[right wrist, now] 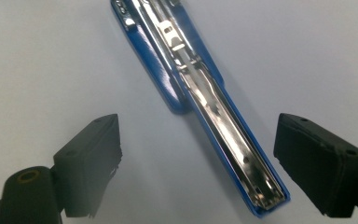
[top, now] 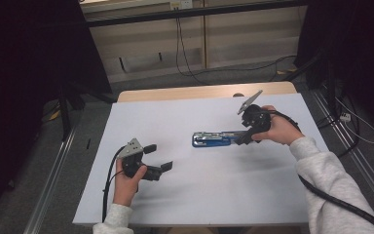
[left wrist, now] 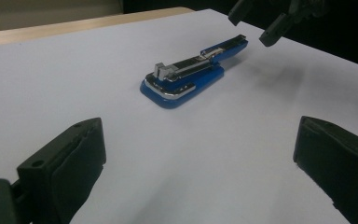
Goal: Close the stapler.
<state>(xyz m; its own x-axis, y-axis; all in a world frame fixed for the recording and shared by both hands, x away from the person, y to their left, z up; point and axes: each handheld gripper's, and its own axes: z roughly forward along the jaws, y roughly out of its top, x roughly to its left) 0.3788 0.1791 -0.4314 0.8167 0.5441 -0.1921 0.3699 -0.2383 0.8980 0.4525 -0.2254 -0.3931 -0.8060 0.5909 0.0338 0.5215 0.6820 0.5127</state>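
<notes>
The right claw (right wrist: 198, 163) hung released over the blue stapler's (right wrist: 200, 107) opened end, not yet gripping; the left claw (top: 157, 157) waited released above the worktop (top: 224, 195).

Stapler (right wrist: 200, 93): glossy blue plastic, shiny metal rail; table (top: 175, 117): matt white sheet over wood; jaws matt black

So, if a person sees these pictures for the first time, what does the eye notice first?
Probably the blue stapler, swung open, lying flat near the middle of the white table with its shiny metal staple channel facing up. Next, the right gripper, open, with its jaws on either side of the stapler's far end, while the left gripper waits open, apart, at the left.
</notes>
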